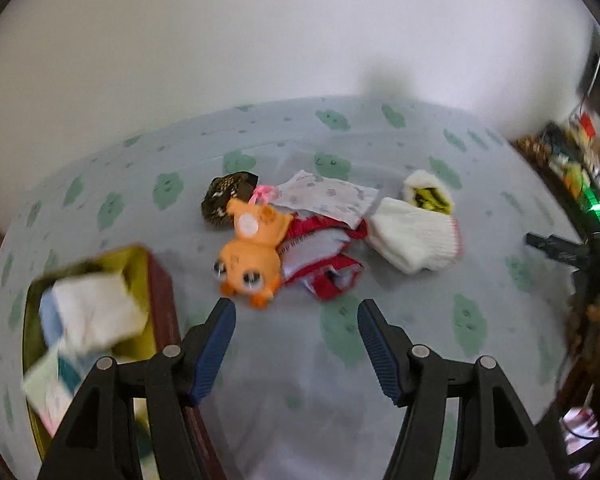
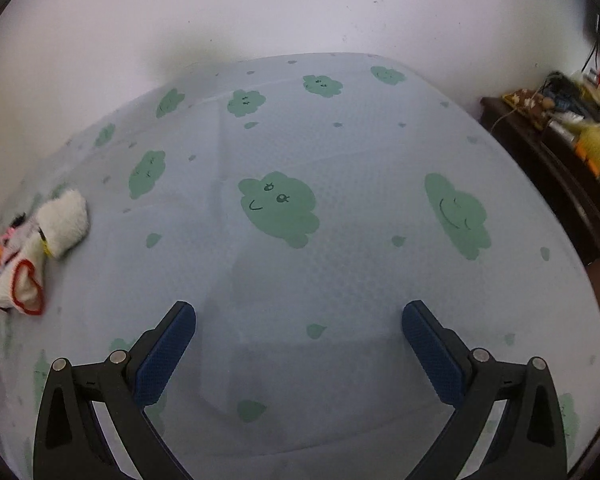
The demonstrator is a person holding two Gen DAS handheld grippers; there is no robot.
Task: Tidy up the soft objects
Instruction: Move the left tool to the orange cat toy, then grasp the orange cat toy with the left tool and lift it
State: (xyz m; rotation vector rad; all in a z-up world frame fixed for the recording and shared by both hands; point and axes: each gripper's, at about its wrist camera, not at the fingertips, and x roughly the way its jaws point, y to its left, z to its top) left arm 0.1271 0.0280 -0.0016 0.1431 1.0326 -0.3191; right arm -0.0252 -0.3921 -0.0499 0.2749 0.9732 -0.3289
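On the bed [image 1: 380, 152], just past the orange toy [image 1: 252, 256], lie a red cloth [image 1: 324, 264] and a white sock [image 1: 416, 236]. Left of the toy sits a box [image 1: 140, 264] with soft things already in it. The left hand-held gripper [image 1: 296, 312] is open and empty above the toy. I think it must drop lower, then pinch the toy.

Far right of the toy, the right hand-held gripper [image 2: 298, 316] is open and empty over bare sheet.
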